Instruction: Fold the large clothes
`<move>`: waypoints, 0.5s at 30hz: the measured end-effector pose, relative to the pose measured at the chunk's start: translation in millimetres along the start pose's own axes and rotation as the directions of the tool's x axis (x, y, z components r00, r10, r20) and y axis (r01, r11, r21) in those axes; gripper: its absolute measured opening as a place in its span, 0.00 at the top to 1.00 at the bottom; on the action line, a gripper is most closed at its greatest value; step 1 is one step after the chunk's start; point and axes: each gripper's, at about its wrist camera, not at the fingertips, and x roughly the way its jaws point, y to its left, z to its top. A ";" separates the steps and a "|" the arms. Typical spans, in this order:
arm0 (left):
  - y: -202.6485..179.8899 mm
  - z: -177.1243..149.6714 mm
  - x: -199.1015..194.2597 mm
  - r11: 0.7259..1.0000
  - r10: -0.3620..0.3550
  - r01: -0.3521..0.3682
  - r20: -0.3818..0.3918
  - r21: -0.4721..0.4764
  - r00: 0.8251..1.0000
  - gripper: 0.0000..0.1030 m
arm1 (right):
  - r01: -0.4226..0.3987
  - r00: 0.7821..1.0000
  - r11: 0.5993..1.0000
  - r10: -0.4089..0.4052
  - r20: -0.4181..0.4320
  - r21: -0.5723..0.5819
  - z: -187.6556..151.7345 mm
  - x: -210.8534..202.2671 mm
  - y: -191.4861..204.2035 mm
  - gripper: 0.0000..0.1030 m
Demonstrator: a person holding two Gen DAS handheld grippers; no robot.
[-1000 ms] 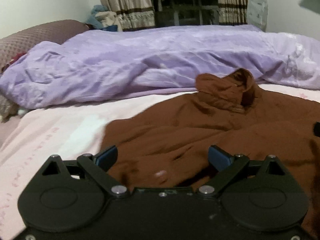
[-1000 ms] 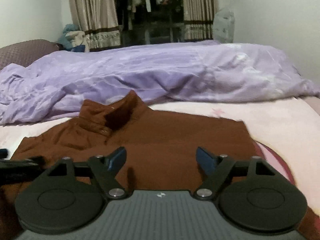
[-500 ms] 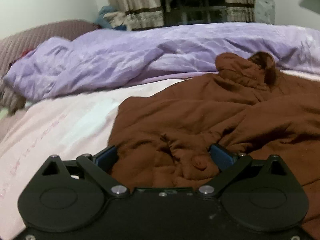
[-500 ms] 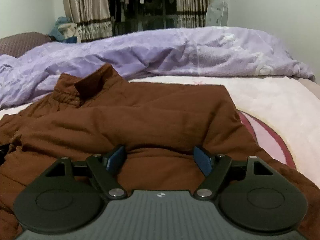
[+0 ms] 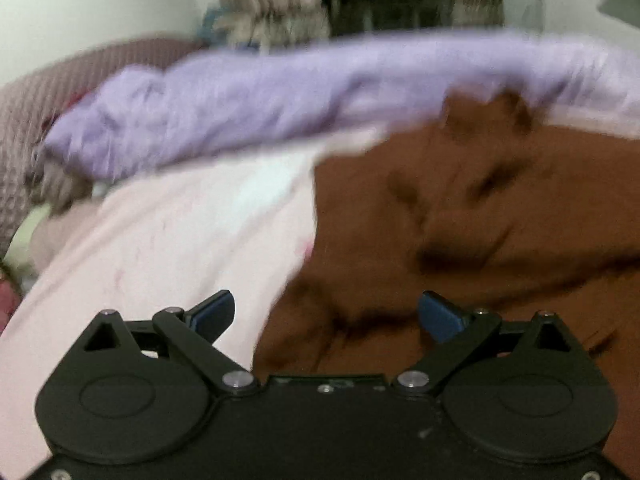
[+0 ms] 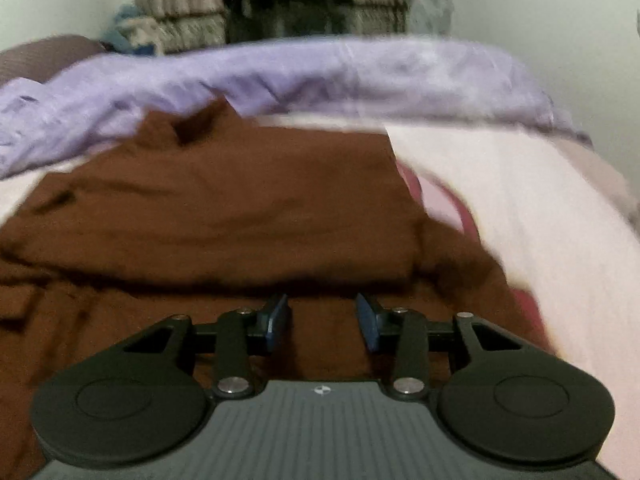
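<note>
Up front in the left wrist view, the left gripper [image 5: 326,312] has its jaws spread wide with nothing pinched, hovering over the near left edge of the brown garment [image 5: 480,208] on the pink bedsheet [image 5: 180,232]; a purple duvet [image 5: 280,92] lies behind. From the right wrist view, the right gripper [image 6: 322,322] has just been closing; its jaws stand partly apart over brown garment [image 6: 224,200] cloth, no pinch visible.

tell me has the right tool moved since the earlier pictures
Yes. The right tool has advanced over the brown fabric garment toward the lilac crumpled duvet, its jaws just closing, not yet pinching cloth.
</note>
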 end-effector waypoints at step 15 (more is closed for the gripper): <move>45.3 -16.6 -56.3 0.997 -0.036 0.037 0.003 -0.067 0.999 0.02 | 0.004 0.999 1.000 -0.004 0.043 0.001 -13.3 -49.4 -15.9 0.15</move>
